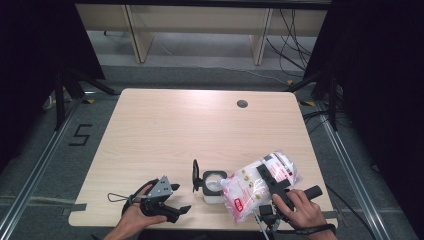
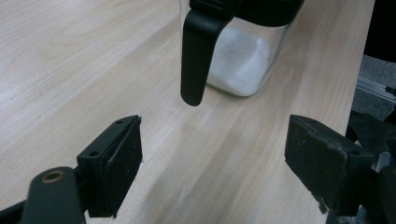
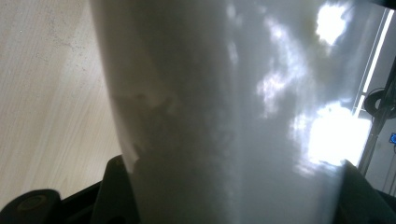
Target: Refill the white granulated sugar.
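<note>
Pale wood made up the rectangular table (image 1: 165,130), which stood on a grey floor with dark curtains at both sides and light wooden furniture legs beyond its far edge; a single small round dark hole (image 1: 242,104) sat near the far right corner. Most of the surface, from the far edge down past the middle, lay bare and offered open room, while everything in use crowded the near edge. One clear square glass jar with a black flip lid and white powder inside (image 1: 214,186) stood near the middle of the near edge, its lid raised on the left side. One crinkled clear plastic bag of white powder with red print (image 1: 255,186) leaned over the jar from the right, close to the near right corner, its lower end touching the jar's rim. The right gripper (image 1: 274,183) was clamped around the bag, its jaws pressed into both sides of the plastic. The left gripper (image 1: 176,199), just left of the jar at the near edge, held nothing, its jaws spread wide and aimed at the jar.
</note>
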The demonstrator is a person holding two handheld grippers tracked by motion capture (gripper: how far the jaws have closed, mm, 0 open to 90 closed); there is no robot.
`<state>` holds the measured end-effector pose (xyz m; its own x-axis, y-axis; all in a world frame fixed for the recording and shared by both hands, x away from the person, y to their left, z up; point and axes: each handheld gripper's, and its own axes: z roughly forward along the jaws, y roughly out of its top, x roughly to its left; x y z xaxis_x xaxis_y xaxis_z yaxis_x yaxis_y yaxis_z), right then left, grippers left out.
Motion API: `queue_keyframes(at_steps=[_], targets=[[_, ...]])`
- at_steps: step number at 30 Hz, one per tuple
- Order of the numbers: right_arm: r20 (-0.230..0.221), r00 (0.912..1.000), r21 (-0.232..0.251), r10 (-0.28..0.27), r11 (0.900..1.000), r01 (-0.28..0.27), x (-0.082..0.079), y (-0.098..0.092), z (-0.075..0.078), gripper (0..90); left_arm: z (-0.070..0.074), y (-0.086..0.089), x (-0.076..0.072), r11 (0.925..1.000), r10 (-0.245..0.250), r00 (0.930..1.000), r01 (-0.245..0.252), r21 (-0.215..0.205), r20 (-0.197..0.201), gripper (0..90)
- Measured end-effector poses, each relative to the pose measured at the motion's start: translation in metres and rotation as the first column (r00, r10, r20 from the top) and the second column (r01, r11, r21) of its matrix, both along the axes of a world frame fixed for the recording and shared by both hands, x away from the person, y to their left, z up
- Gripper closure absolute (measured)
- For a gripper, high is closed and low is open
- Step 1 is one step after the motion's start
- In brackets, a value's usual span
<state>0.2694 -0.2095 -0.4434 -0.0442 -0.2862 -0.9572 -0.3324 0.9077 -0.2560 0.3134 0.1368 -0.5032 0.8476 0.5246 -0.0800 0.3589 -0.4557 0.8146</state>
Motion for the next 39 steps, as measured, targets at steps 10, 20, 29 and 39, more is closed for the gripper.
queue_keyframes(at_steps=[10,20,29,39], targets=[[0.005,1.0,-0.005,-0.005,1.0,0.005,-0.0007,-0.0002,0.0001,50.0,-0.001,-0.0007,-0.0013,0.9999,0.011,0.9998,-0.012,-0.006,-0.013,18.7],[0.01,0.9999,-0.026,0.004,1.0,-0.004,-0.0011,0.0019,-0.0006,50.1,-0.0005,-0.0007,-0.002,0.9999,0.014,0.9999,-0.014,-0.008,-0.009,18.7],[0.013,0.9999,-0.042,-0.004,0.999,0.005,-0.0013,0.0015,-0.0016,50.2,-0.0008,-0.0009,-0.0013,0.9999,0.011,0.9999,-0.011,-0.012,-0.011,18.7],[0.013,0.9999,-0.049,0.002,0.999,-0.001,-0.0013,0.0022,-0.001,50.3,-0.0009,-0.0009,-0.0015,0.9999,0.011,0.9999,-0.011,-0.011,-0.011,18.7]])
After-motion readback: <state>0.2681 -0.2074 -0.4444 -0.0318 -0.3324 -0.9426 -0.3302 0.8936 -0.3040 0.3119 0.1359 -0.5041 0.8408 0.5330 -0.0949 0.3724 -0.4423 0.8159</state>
